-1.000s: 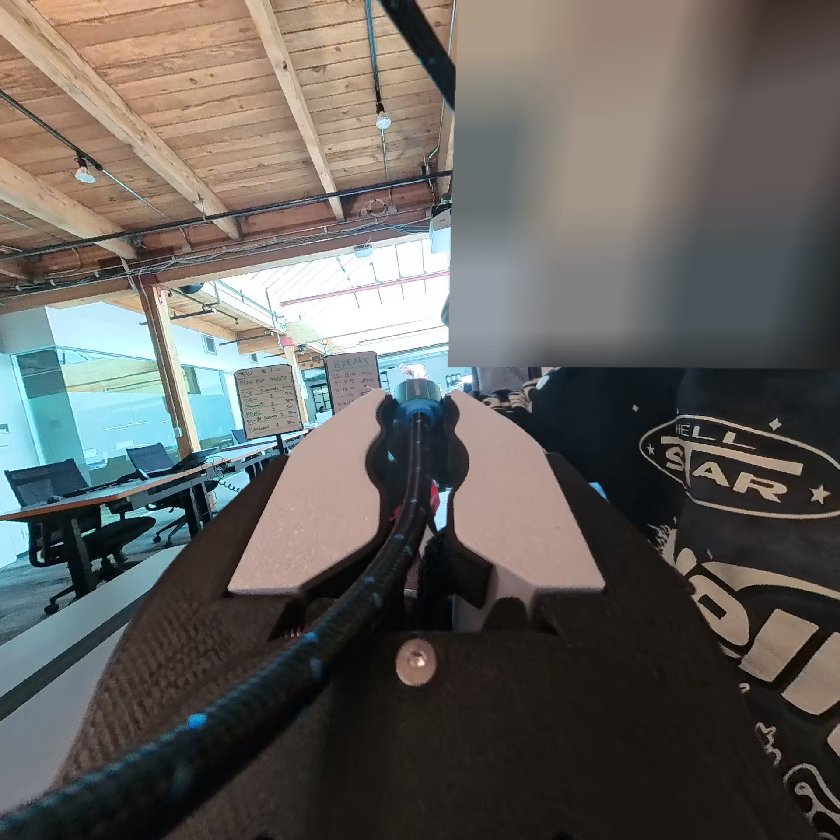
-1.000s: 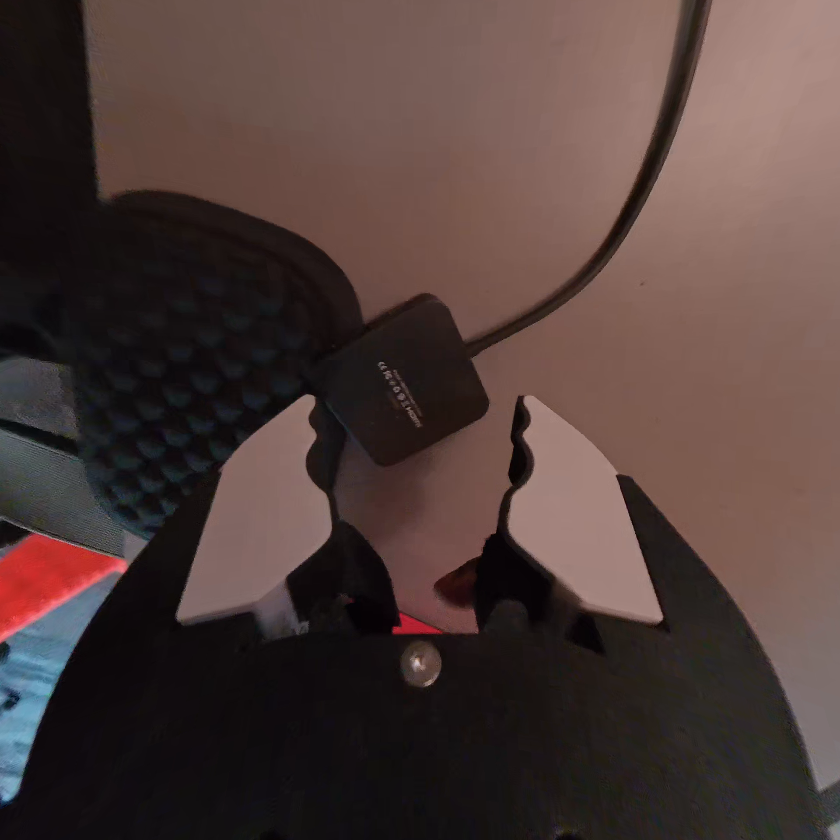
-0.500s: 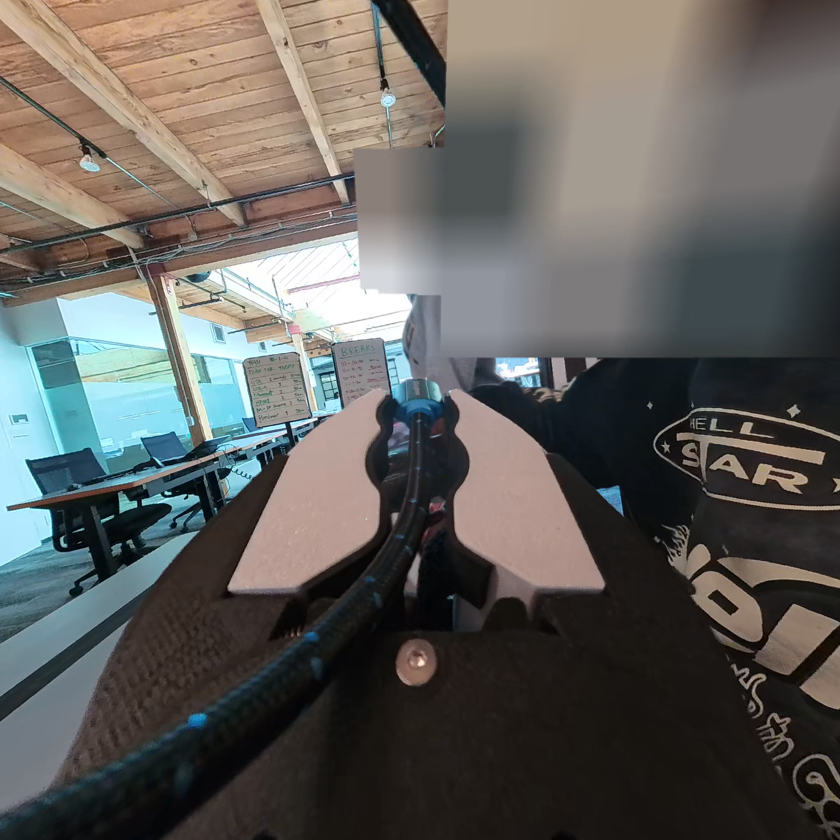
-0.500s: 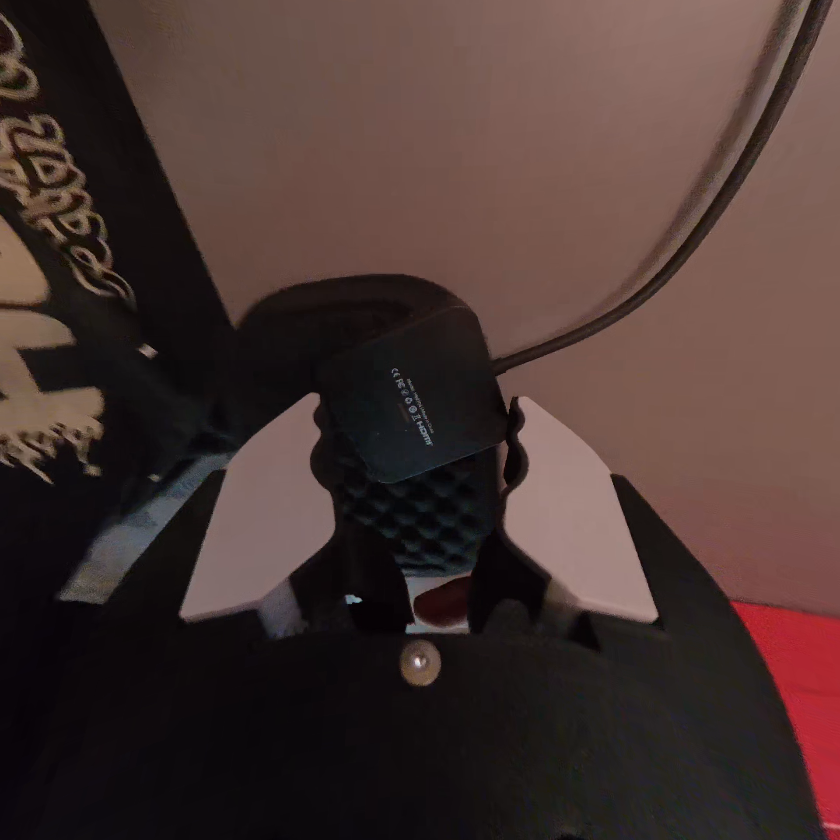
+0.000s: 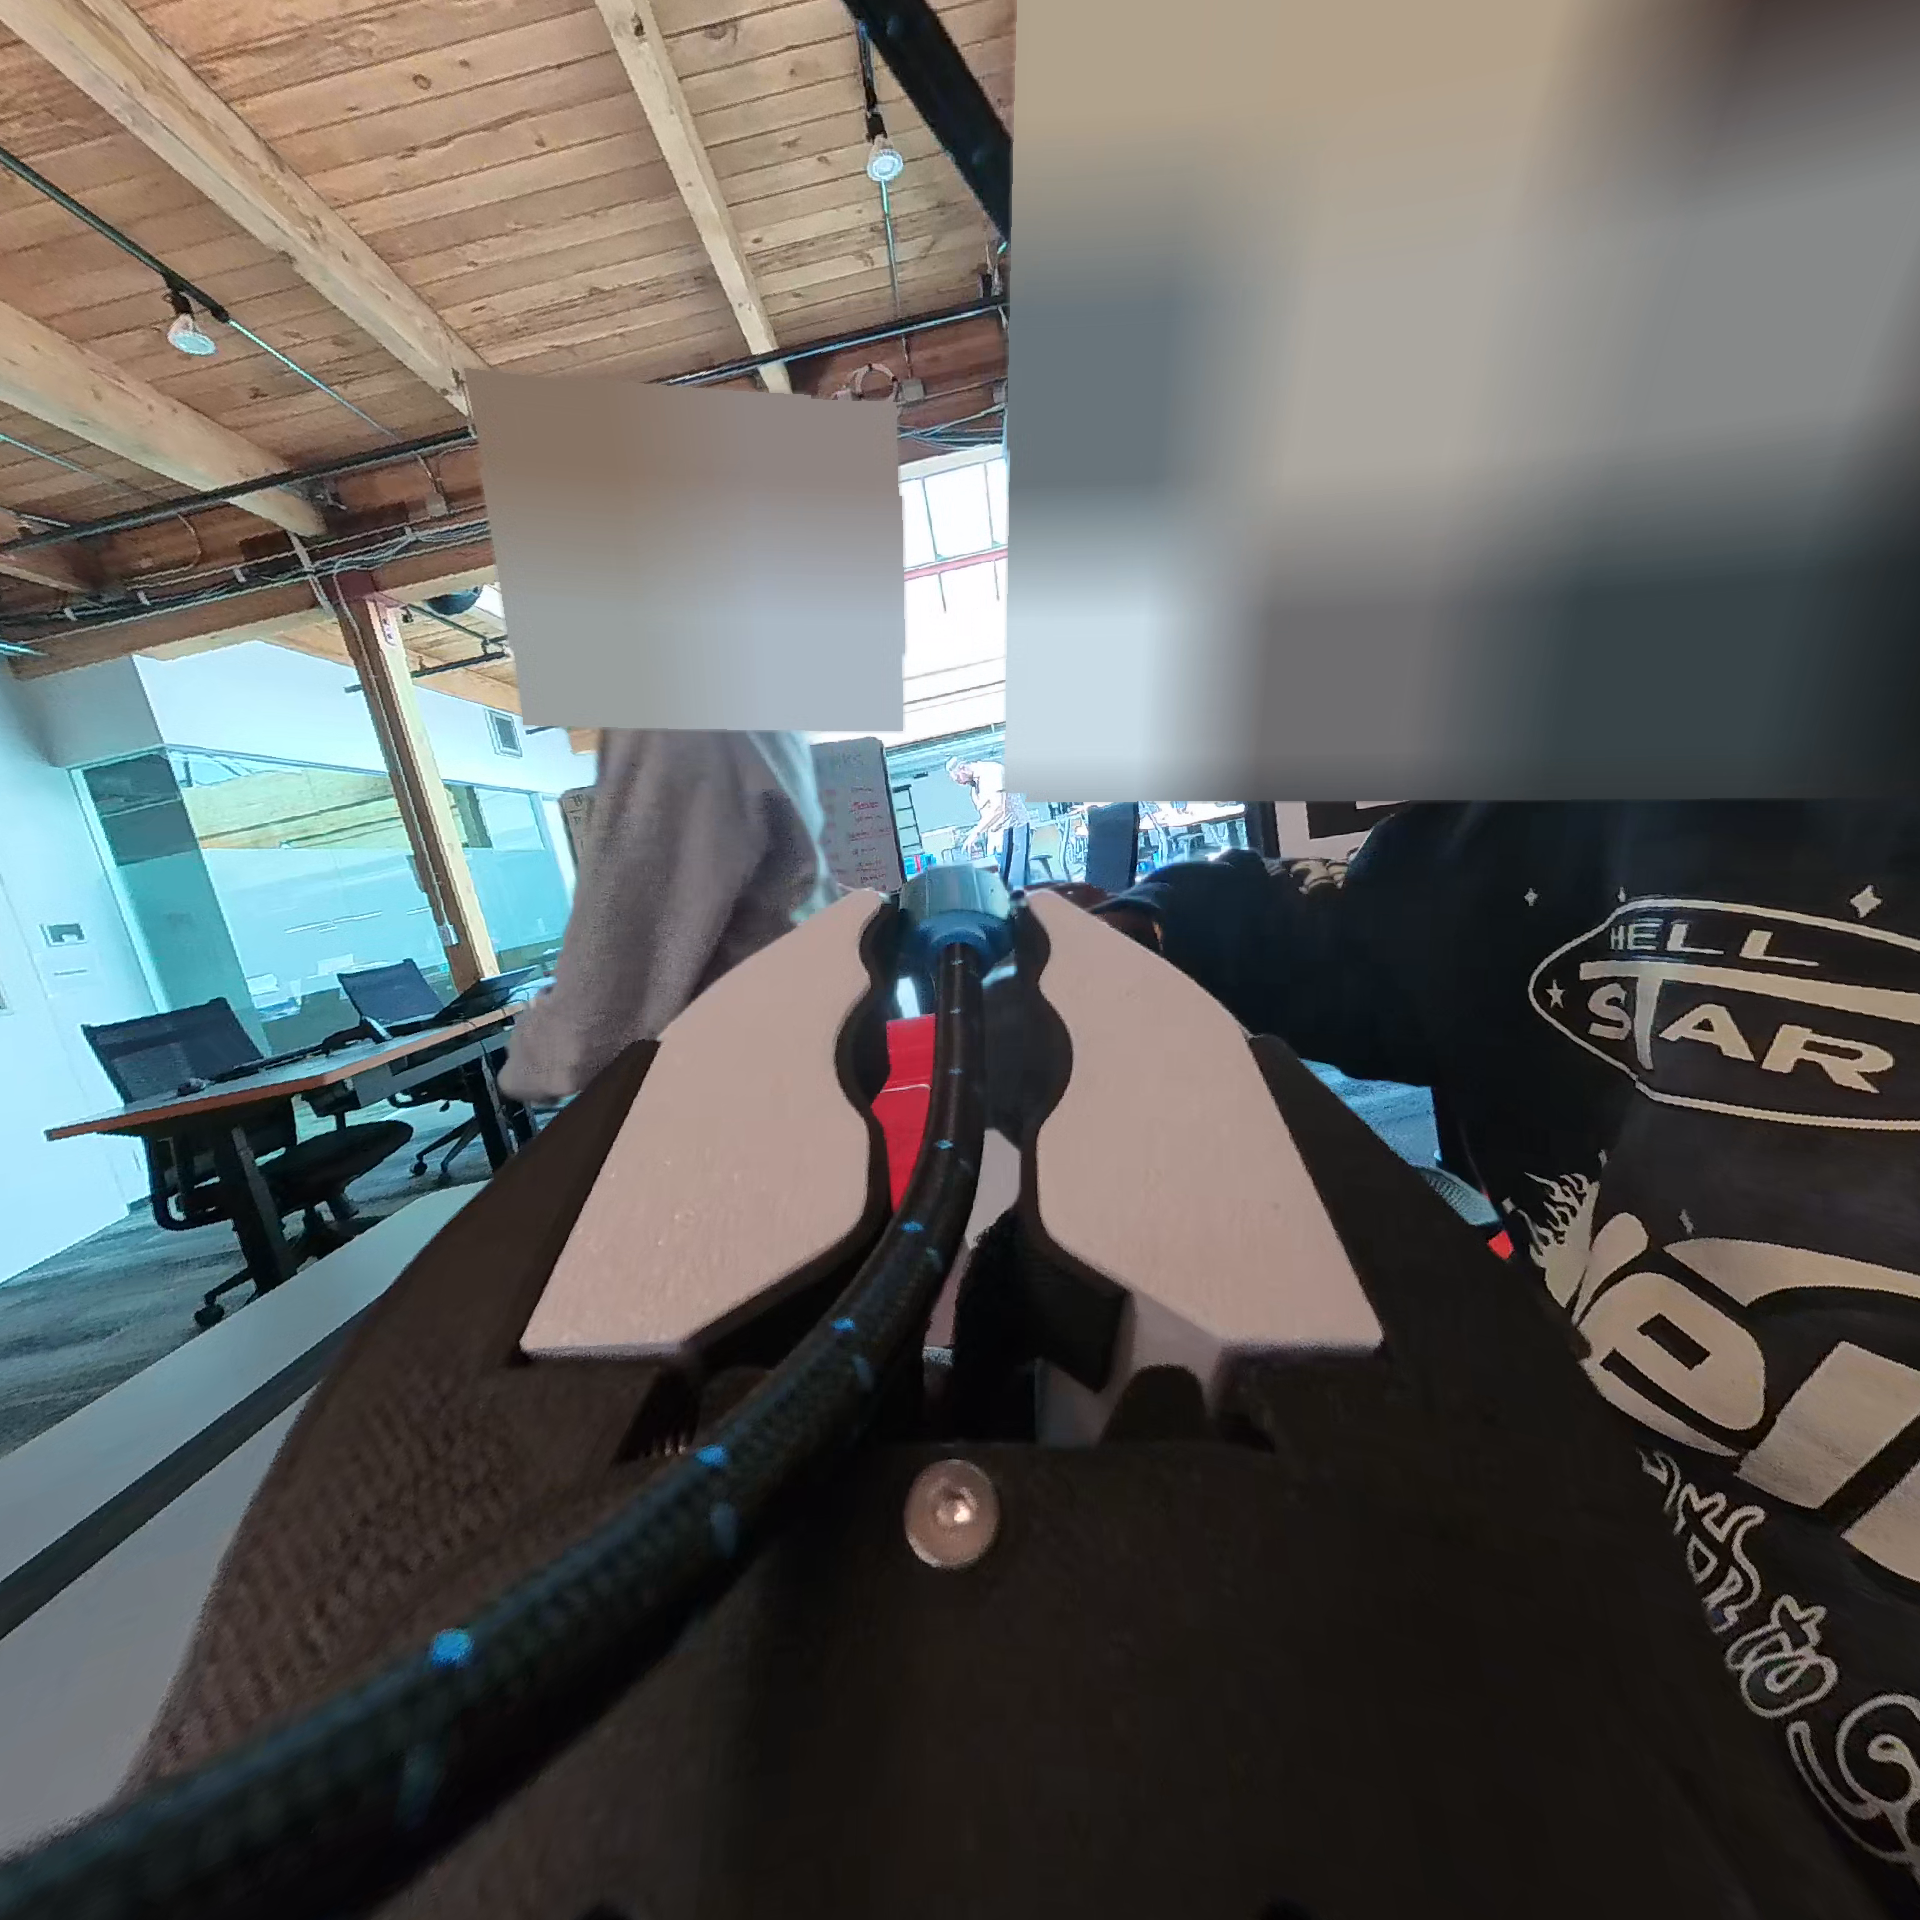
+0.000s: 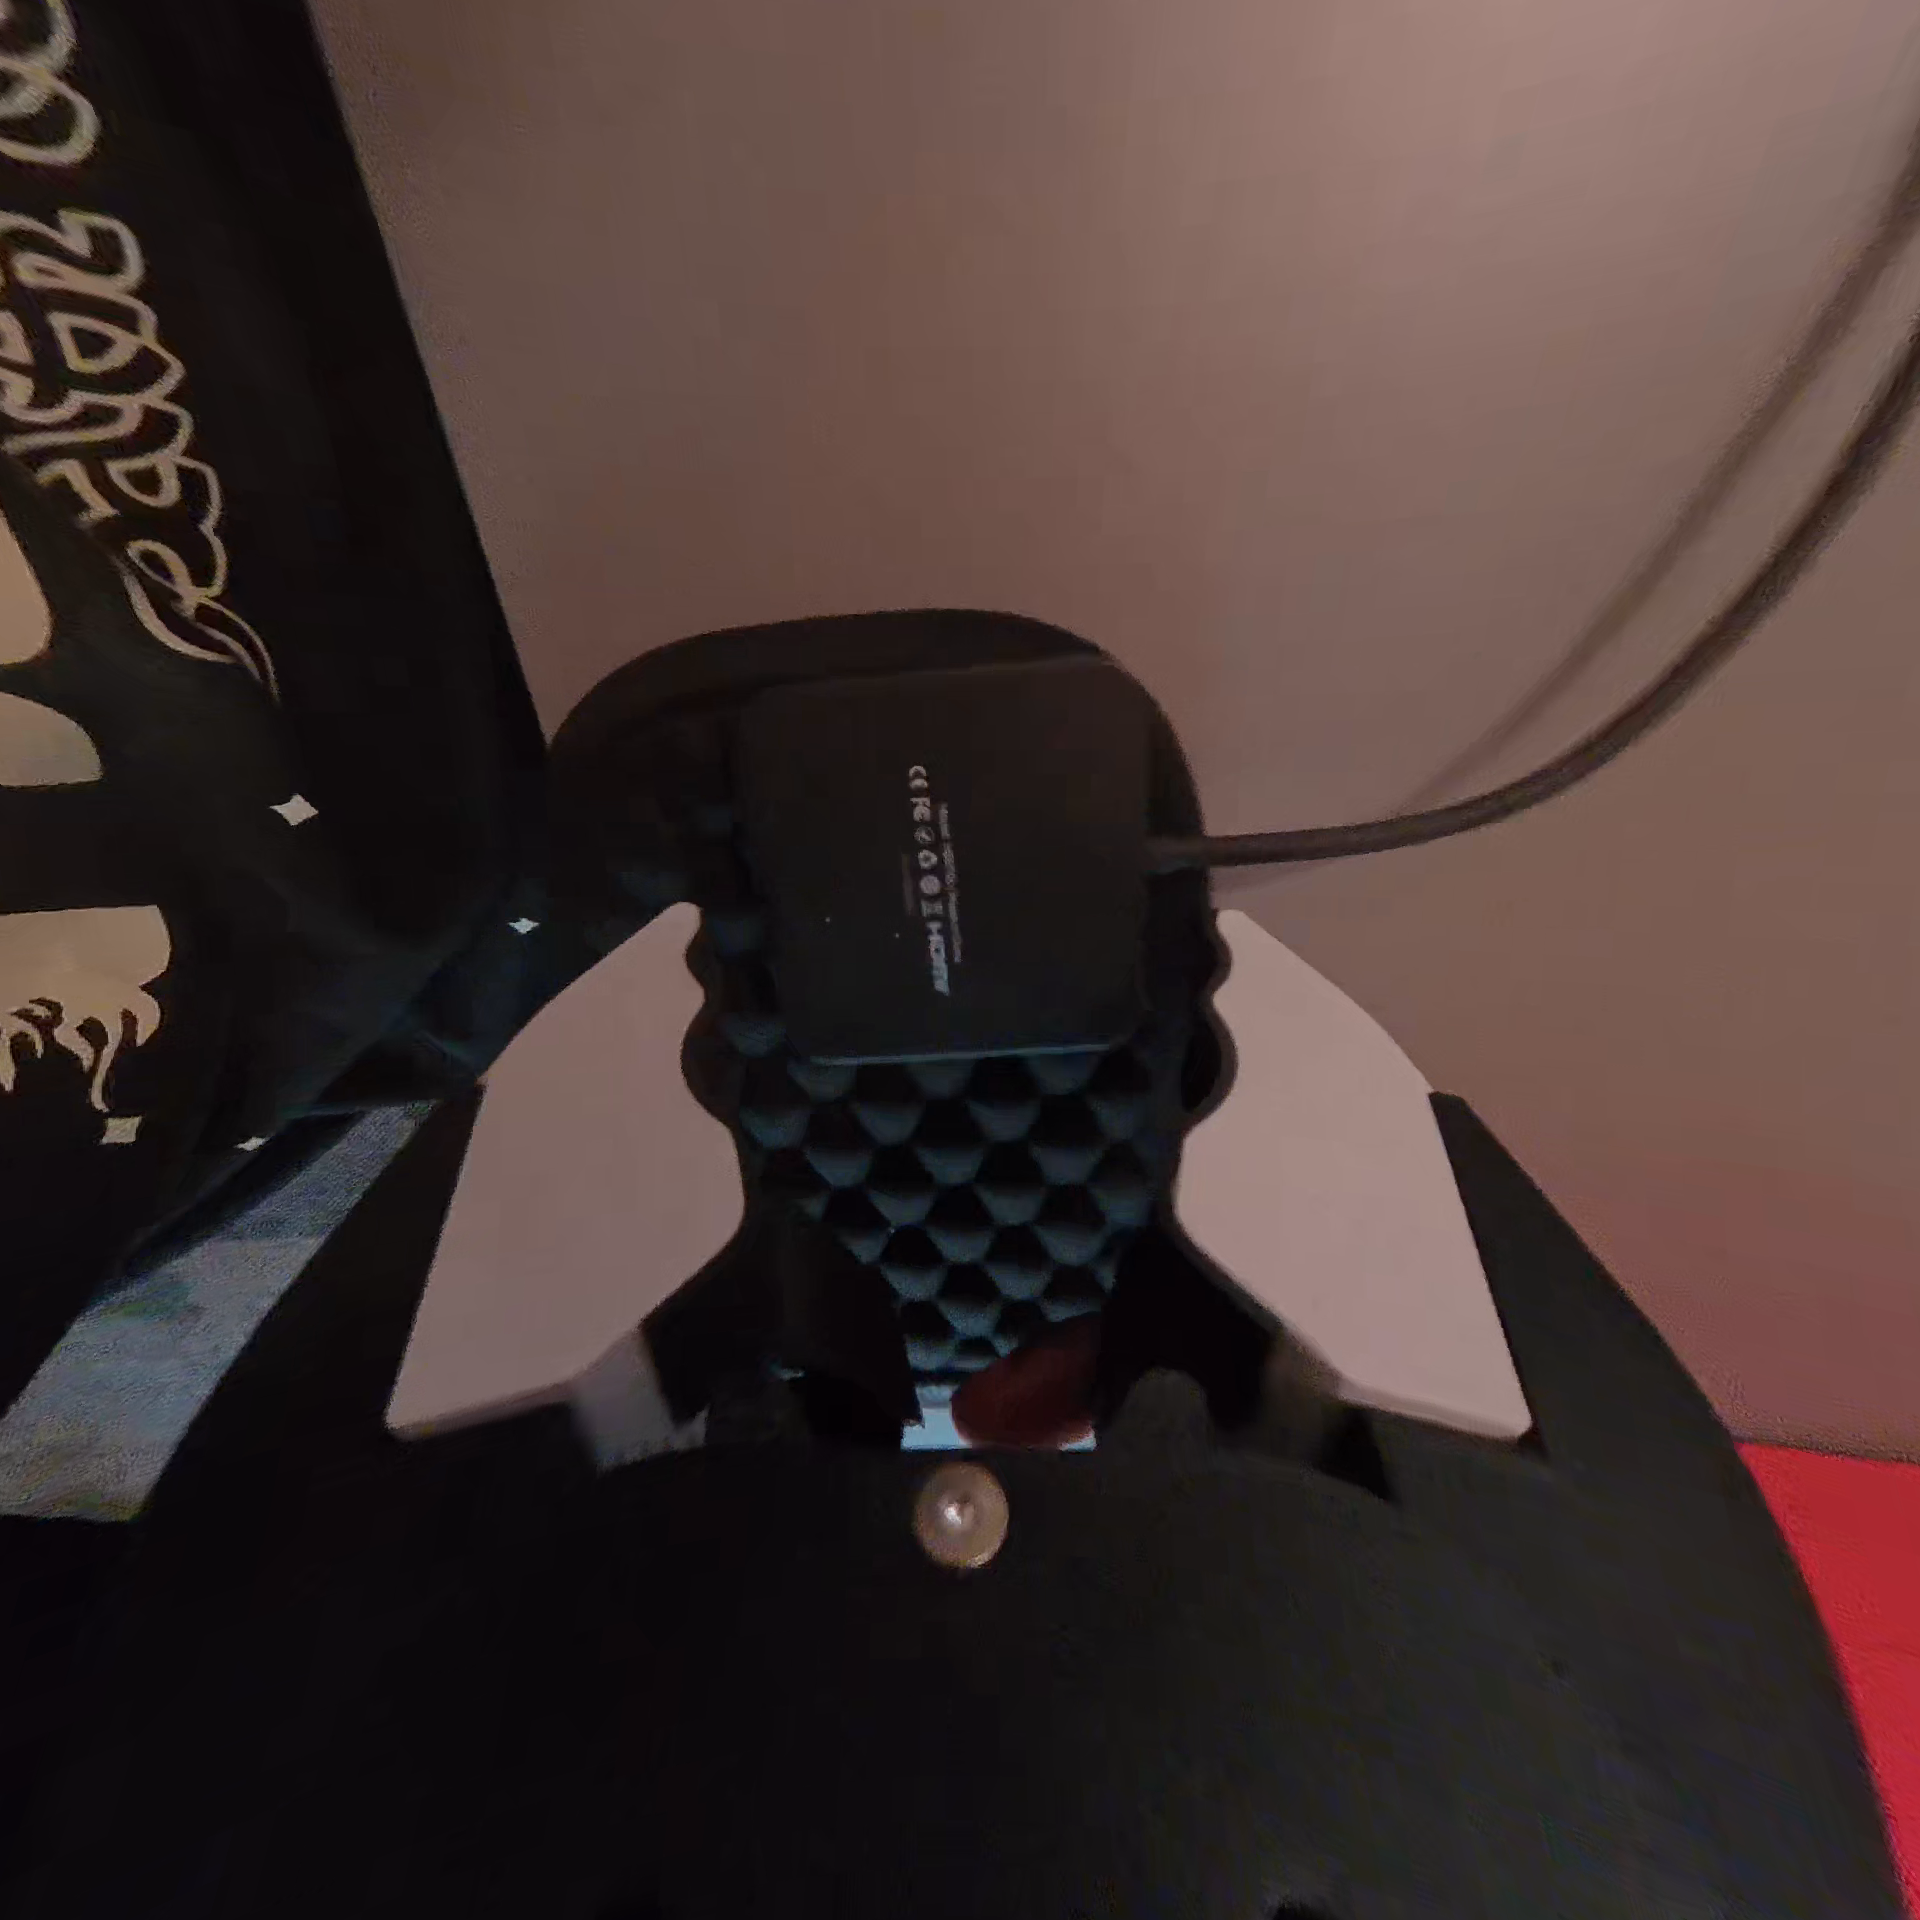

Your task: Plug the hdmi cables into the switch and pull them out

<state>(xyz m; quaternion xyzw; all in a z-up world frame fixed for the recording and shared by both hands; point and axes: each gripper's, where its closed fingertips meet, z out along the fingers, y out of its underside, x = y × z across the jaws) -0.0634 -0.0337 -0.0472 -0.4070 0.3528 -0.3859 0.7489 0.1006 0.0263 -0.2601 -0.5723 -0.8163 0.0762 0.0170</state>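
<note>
The left gripper (image 5: 954, 914) is lifted off the work surface and aimed out across an open-plan office, its pale fingers (image 5: 727, 1122) clamped on the grey-and-blue plug (image 5: 951, 902) of a braided black HDMI cable (image 5: 727, 1444). The plug sits right at the fingertips, and the cable runs back between the fingers and out past the lower left corner of the left wrist view. To the left lie a white table edge (image 5: 156, 1413), then desks and office chairs (image 5: 208, 1101) well beyond it; a passer-by in a light top (image 5: 675, 894) stands behind the fingertips, and the operator's dark printed shirt (image 5: 1662, 1143) fills the right side.

The right gripper (image 6: 956, 935) points down at a plain tabletop (image 6: 1143, 364), its jaws set wide around the small black square switch (image 6: 935, 862). Whether the fingers actually press on the switch's sides cannot be told. A dark dimpled block (image 6: 966, 1174) shows behind and below the switch, between the fingers. A thin black cable (image 6: 1507, 810) leaves the switch's right side and sweeps up toward the right edge, blurred. The printed shirt bounds the left side; bare tabletop lies open ahead and to the right, with a red patch (image 6: 1849, 1558) at the lower right.
</note>
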